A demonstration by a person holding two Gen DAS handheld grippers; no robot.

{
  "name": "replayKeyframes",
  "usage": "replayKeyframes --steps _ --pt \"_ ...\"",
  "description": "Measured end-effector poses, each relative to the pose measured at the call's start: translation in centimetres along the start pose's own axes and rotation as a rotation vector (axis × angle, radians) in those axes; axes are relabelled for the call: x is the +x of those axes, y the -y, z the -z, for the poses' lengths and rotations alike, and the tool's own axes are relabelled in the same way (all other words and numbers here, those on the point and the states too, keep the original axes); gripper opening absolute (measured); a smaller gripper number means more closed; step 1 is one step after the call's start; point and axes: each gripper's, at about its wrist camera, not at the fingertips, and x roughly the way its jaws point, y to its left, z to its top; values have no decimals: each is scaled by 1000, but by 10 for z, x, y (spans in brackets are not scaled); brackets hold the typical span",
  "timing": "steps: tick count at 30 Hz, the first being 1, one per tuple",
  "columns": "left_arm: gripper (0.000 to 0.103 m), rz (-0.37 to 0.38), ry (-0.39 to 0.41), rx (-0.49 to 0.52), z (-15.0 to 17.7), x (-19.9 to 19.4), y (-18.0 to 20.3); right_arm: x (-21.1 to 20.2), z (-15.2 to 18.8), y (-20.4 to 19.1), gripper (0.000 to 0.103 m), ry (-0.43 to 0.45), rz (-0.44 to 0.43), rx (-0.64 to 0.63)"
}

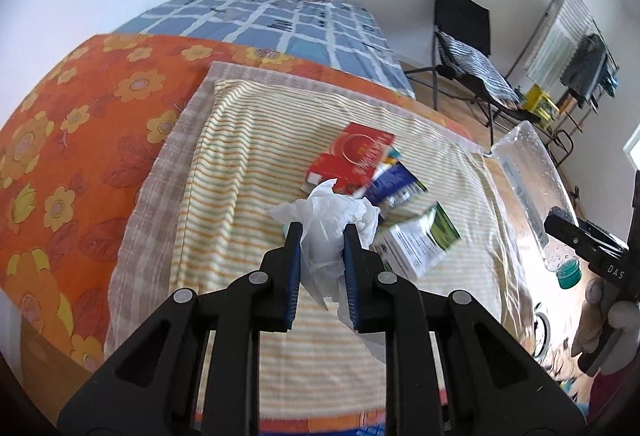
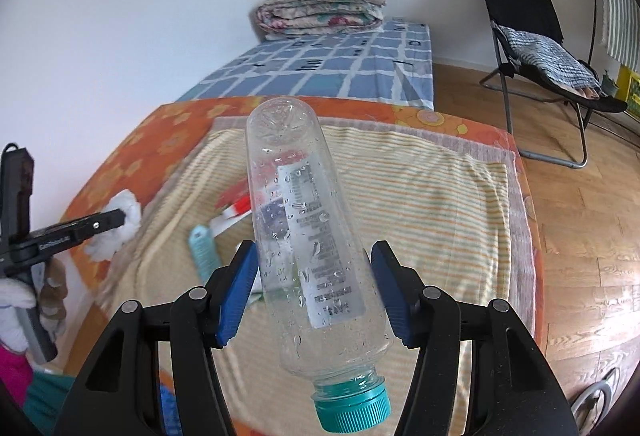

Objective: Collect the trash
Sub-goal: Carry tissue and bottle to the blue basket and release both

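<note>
Step in hand, by my read: both pieces of trash were picked up off the bed and carried, w/ no bin in view, so the next move prob. called for finding a bin or bag and letting go over it. Left tongs [image 1: 320,232] were nearly closed, clenched on a crumpled white tissue [image 1: 332,211] that bulged out past the tips and hung below the pads. Right tongs [image 2: 314,256] stood about half open, pads pressed on both sides of a clear plastic bottle [image 2: 308,236], empty but w/ droplets inside, teal cap [image 2: 352,410] pointing near and down, base tilted up toward the far side. More trash lay on the striped towel [image 1: 248,139] below: a red box [image 1: 352,155], a blue packet [image 1: 394,181] and a green-and-white carton [image 1: 420,240], bunched together right of centre. Towel sat on an orange flowered sheet [image 1: 80,107]. Those three were left to collect, I'd say.
</note>
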Motion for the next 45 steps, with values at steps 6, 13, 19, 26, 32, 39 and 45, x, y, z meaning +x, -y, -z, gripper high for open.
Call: replayKeyframes --steps 6,13,19,26,32,39,45 --pt "18 12 2 55 31 -27 11 -29 36 -21 58 -22 -33 -41" --pt "18 38 -42 90 72 -39 20 -51 79 -52 58 -54 -78 -96" --pt "18 40 -79 115 105 -42 23 -48 115 -74 58 -114 -116 -134" --pt "18 34 -154 107 144 -35 11 -32 155 -89 58 -215 -148 -166" --pt "18 25 -215 110 173 -27 5 -21 182 -99 58 -289 -169 -184" --pt "18 32 -272 132 197 -19 9 -13 207 -113 58 -362 -198 -225" --pt "18 11 -318 148 215 -9 8 -1 227 -123 58 -427 -192 -255"
